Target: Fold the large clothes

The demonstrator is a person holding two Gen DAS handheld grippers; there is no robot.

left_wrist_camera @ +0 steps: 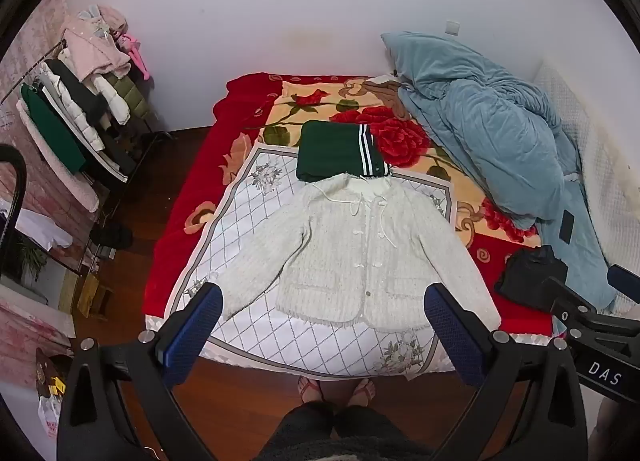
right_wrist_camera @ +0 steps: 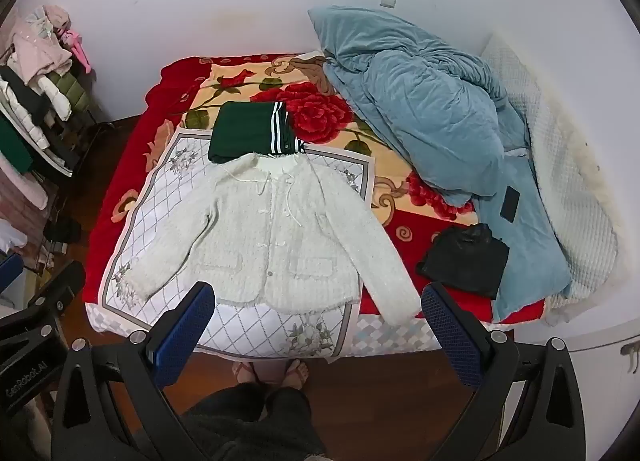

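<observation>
A white knit cardigan (left_wrist_camera: 352, 253) lies spread flat, front up, sleeves out, on a white diamond-patterned cloth (left_wrist_camera: 256, 197) on the bed; it also shows in the right wrist view (right_wrist_camera: 276, 237). A folded dark green garment with white stripes (left_wrist_camera: 336, 151) lies just beyond its collar, also in the right wrist view (right_wrist_camera: 248, 131). My left gripper (left_wrist_camera: 324, 301) is open and empty, held above the cardigan's hem. My right gripper (right_wrist_camera: 318, 297) is open and empty, above the hem and the right sleeve.
A red floral blanket (left_wrist_camera: 188, 165) covers the bed. A rumpled blue duvet (right_wrist_camera: 432, 109) with a phone (right_wrist_camera: 510, 203) fills the right side, a black bag (right_wrist_camera: 468, 257) beside it. A clothes rack (left_wrist_camera: 80, 101) stands at left. The person's feet (left_wrist_camera: 336, 389) are on the wood floor.
</observation>
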